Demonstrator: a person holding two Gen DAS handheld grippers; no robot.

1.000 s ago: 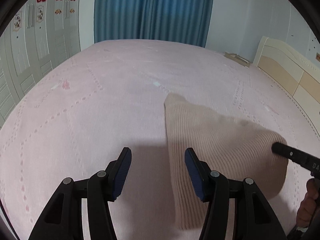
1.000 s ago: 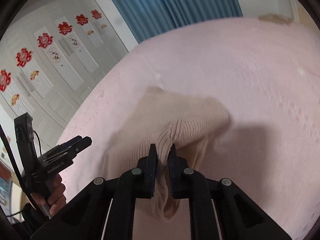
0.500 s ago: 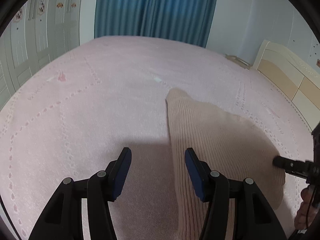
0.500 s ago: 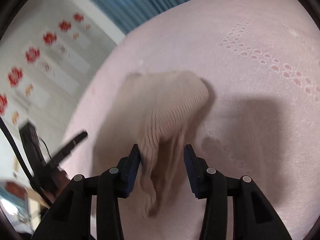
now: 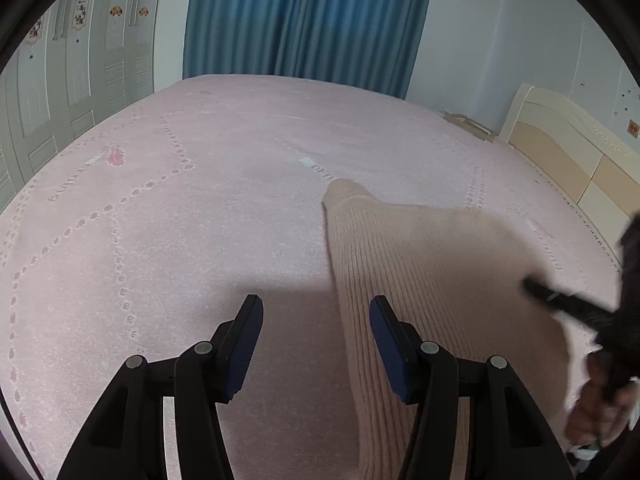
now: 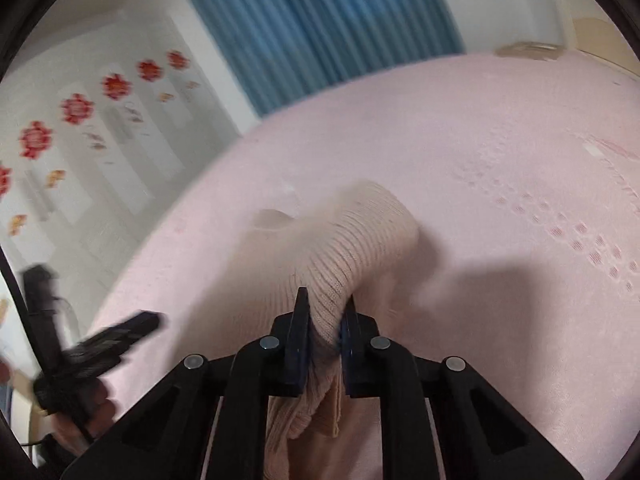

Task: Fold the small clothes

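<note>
Pink bedspread (image 5: 168, 240) fills nearly everything under my two tools, its stitched dotted lines curving across a wide bed. My right gripper (image 6: 325, 320) is closing on a bunched fold of the beige ribbed knit garment (image 6: 352, 248), and the dark pads are already squeezing the cloth between them, with more of the knit hanging down under the jaws. From that pinch the fabric humps up and away from me in a rounded ridge, then drops back onto the bedspread, casting a shadow to its right. My left gripper (image 5: 316, 332) stands spread, blue pads apart, with nothing between them but bare bedspread; its right finger sits over the near left edge of the garment (image 5: 420, 272), though I cannot tell whether it touches. Seen from this side, the knit stretches from a narrow end out in the middle of the bed back toward me, widening to the right where my other tool (image 5: 568, 308) reaches in, blurred. My right hand (image 5: 600, 404) shows at that edge, wrapped on its handle. Farther out, a blue curtain (image 5: 308, 20) hangs behind the bed, white wardrobe doors (image 5: 76, 60) with red decorations stand on the left, and a cream headboard (image 5: 568, 152) sits on the right.
</note>
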